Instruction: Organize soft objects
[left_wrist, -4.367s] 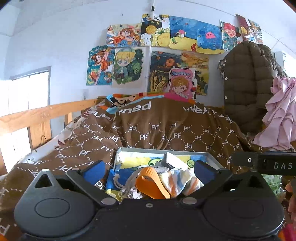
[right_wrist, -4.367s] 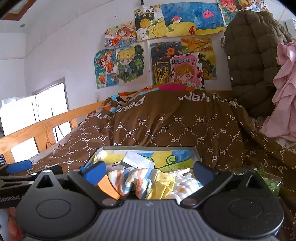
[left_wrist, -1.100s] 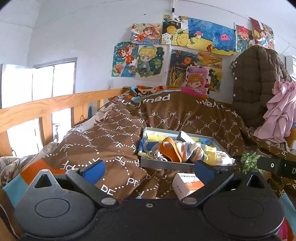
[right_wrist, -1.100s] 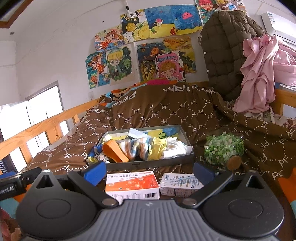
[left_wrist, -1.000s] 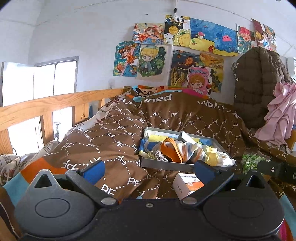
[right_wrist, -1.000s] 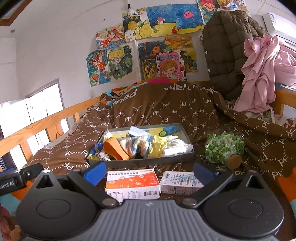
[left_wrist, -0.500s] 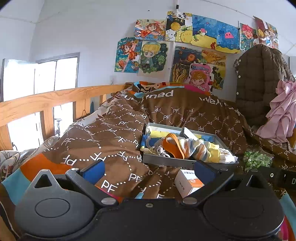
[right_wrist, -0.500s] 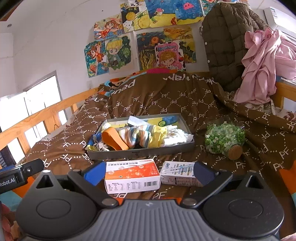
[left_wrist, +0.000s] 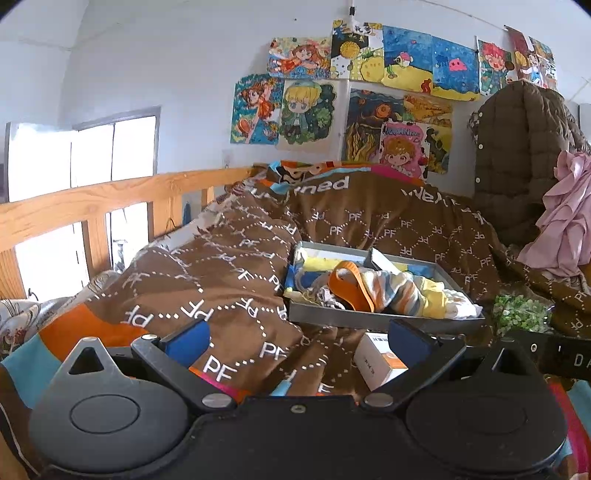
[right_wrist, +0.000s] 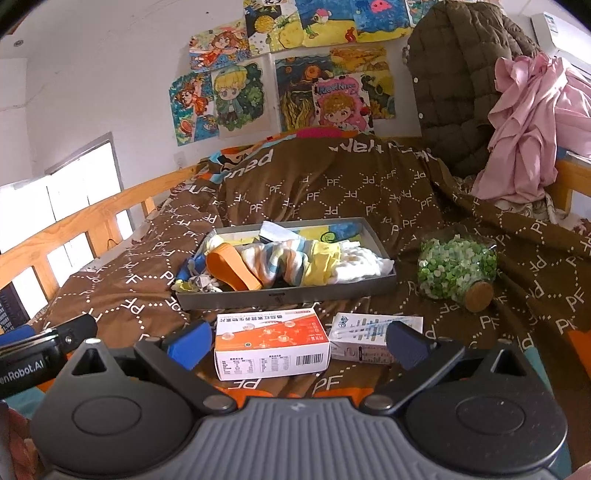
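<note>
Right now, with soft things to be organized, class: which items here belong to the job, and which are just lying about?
Part of the job:
- tray
- striped cloth
- yellow cloth
- white cloth
- orange strap

Just lying about:
- orange box
- white box
- jar
- brown coat
- pink garment
- drawings
</note>
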